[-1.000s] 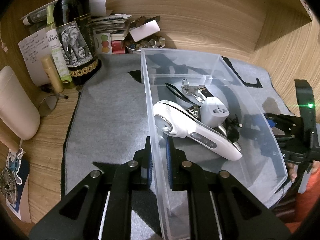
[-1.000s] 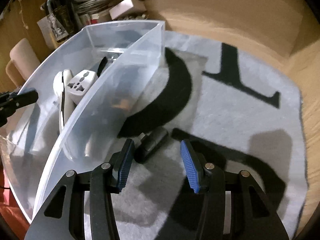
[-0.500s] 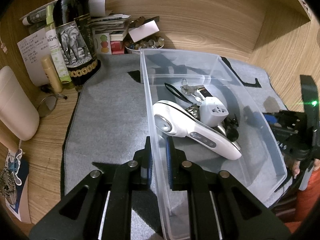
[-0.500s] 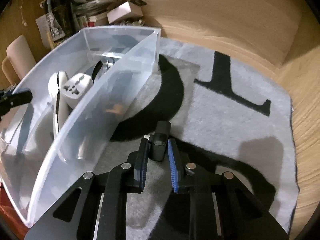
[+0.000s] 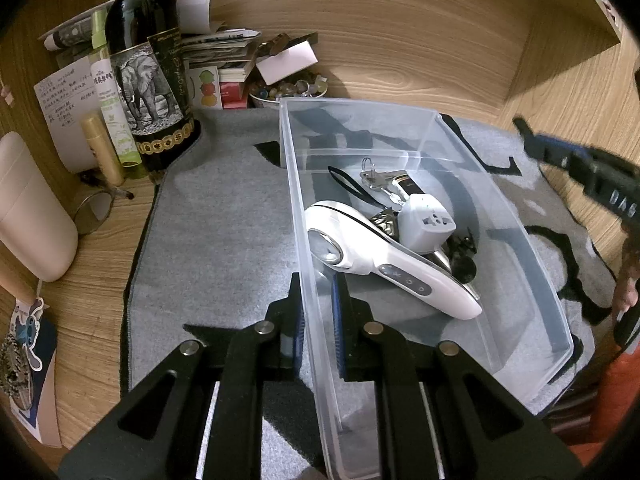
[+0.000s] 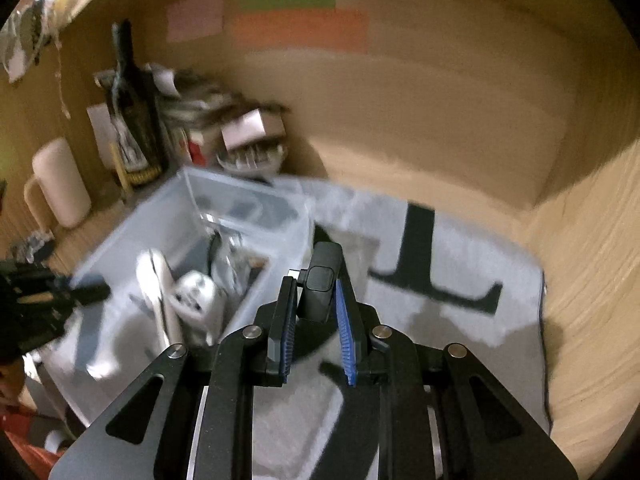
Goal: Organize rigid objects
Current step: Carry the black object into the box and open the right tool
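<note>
Your right gripper is clamped on a small dark rectangular gadget, which stands up between the blue pads with its long axis running forward along the fingers, toward twelve o'clock. It is lifted clear of the grey mat. The clear plastic bin lies at about ten o'clock from this gripper, its near corner just beside the gadget's tip; the right wrist view is blurred, so finer detail is lost.

Your left gripper is closed on the bin's long left wall, one finger outside and one inside, pinning the bin in place. Inside the bin lie a white handheld device, a white travel adapter and keys, clustered mid-bin. The bin's near end, at five o'clock in the left view, looks bare. The right hand is the one carrying, so the likely drop is leftward, over the right wall.
</note>
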A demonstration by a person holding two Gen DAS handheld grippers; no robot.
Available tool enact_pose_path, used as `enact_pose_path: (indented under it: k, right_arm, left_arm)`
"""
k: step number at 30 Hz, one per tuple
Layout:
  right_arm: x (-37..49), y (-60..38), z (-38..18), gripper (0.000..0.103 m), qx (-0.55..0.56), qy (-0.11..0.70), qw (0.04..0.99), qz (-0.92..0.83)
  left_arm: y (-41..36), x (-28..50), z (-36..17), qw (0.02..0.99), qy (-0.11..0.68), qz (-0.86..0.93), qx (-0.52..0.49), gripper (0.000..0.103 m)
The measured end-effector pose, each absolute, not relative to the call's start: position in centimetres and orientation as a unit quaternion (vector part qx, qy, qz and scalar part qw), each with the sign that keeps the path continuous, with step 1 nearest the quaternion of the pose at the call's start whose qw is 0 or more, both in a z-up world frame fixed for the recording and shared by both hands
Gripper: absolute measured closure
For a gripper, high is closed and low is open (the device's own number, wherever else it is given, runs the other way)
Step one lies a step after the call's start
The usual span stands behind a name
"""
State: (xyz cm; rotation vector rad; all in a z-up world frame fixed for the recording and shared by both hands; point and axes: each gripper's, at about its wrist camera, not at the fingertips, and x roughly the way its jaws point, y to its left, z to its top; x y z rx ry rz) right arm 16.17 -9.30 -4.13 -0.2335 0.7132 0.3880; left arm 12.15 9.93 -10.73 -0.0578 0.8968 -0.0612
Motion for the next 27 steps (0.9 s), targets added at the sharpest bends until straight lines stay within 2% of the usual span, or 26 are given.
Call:
enact_pose_path:
  k: [10,27]
  right_arm:
    - [16.6,-4.9,-2.6,0.085,-0.124,0.32,0.909,0.237]
    - [18.5,0.0,-7.2,0.083,-0.155,0.407,0.856,0.279]
  left_arm:
    - [9.7,12.2,-10.7,0.901,0.432,-0.033,-0.03,0.091]
    - [10.3,12.3,-10.6,0.9,0.431,-0.047,-0.041,0.091]
